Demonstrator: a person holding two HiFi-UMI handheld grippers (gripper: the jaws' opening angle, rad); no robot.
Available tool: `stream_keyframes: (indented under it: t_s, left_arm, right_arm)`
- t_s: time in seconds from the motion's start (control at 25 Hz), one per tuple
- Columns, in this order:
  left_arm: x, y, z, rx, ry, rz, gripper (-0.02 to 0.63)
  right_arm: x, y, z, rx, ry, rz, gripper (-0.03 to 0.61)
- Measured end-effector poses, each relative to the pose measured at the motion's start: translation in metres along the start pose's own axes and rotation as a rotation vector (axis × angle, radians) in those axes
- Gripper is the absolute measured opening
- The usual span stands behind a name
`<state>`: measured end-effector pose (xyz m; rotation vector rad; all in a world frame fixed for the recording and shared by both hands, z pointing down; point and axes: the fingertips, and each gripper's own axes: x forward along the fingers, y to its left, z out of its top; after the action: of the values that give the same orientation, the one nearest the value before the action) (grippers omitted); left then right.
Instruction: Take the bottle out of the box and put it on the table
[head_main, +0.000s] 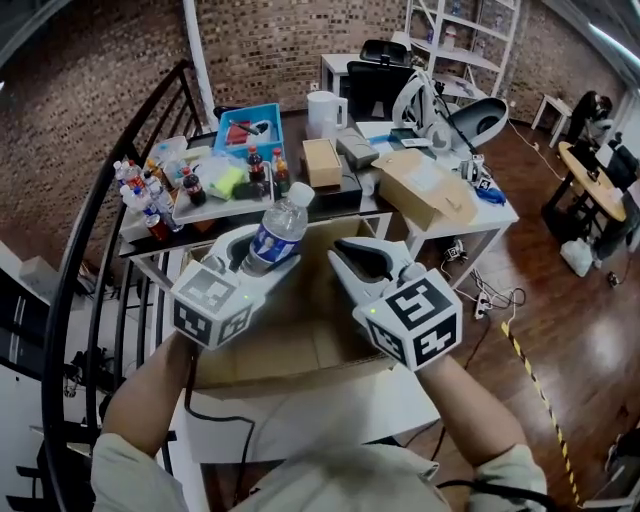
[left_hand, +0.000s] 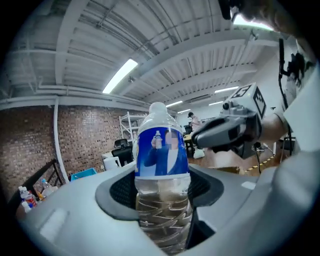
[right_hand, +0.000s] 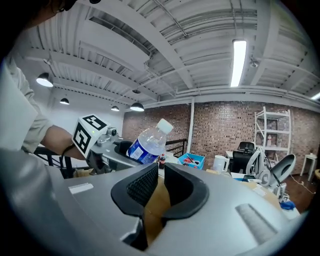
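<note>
A clear water bottle (head_main: 278, 230) with a blue label and white cap is lifted above the open cardboard box (head_main: 300, 345), tilted to the right. My left gripper (head_main: 258, 255) is shut on its ribbed lower body. In the left gripper view the bottle (left_hand: 162, 150) stands upright between the pads (left_hand: 122, 192) of that gripper (left_hand: 162, 187). My right gripper (head_main: 350, 252) hovers beside it over the box, its jaws shut with nothing between them. The right gripper view shows its own pads (right_hand: 142, 185) nearly touching, cardboard below them, and the bottle (right_hand: 147, 142) at the left.
Beyond the box a dark table (head_main: 345, 198) holds a blue bin (head_main: 250, 125), a white jug (head_main: 325, 112), small cartons (head_main: 322, 160) and several drink bottles (head_main: 150, 190). A white table (head_main: 490, 215) with a larger carton (head_main: 425, 185) stands at the right. A black railing (head_main: 90, 250) runs along the left.
</note>
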<state>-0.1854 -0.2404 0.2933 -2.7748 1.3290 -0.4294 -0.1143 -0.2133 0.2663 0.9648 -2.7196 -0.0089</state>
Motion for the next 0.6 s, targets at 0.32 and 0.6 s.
stream_keyframes:
  t_s: [0.32, 0.6]
  left_arm:
    - [-0.049, -0.053, 0.094, -0.026, -0.221, 0.056, 0.264]
    - [-0.042, -0.145, 0.131, -0.059, -0.319, 0.072, 0.262]
  right_arm:
    - [-0.039, 0.027, 0.064, -0.045, -0.135, 0.01, 0.008]
    - [-0.133, 0.01, 0.07, -0.091, -0.197, 0.02, 0.002]
